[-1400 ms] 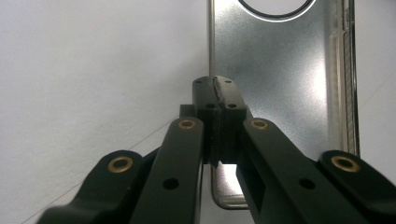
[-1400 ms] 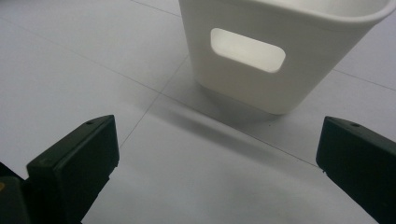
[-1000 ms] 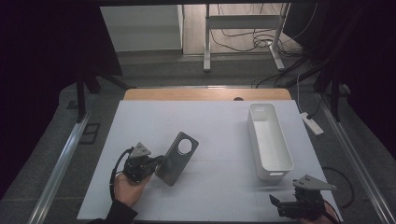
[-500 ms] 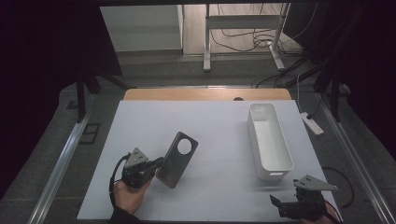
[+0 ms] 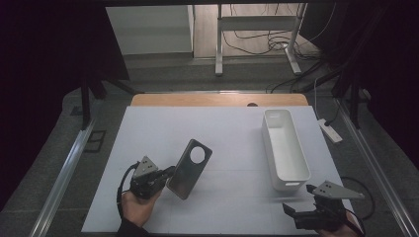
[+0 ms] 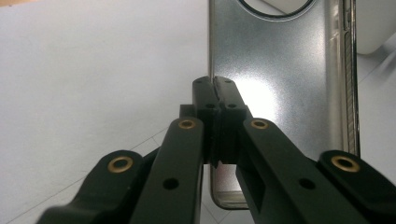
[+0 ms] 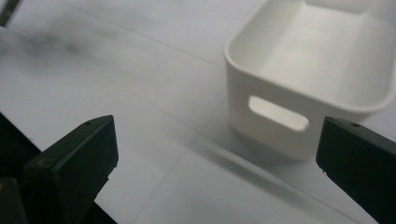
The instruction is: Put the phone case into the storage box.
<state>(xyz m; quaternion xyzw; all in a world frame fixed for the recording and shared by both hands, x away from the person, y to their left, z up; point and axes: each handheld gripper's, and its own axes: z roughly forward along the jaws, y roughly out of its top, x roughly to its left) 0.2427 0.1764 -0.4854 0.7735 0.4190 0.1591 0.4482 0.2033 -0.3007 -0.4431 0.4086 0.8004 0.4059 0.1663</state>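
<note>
High view first, from the near edge outward: the right gripper is being held low at the front right corner of the worktop, its jaws being kept spread wide with nothing between them. To the left, the left gripper is being carried in a hand, and a phone case is being pinched by it at one long edge near the lower end. The case is being held tilted, its near end at or just above the white surface; whether it is touching cannot be told. Farther off, to the right, a white bin is standing empty on the worktop, well apart from the case.

Left gripper view: the jaws are being pressed together on the thin rim of the case, whose glossy metallic-looking back and large round camera opening are being shown ahead.

Right gripper view: the bin's handle slot is being faced between the two spread jaws.

As a judgement, the case is being taken for light, thin and somewhat flexible, with a smooth, slippery face. A grip across the edge is being favoured, deeper onto the flat back rather than at the very rim, so that swinging or slipping is being limited.
</note>
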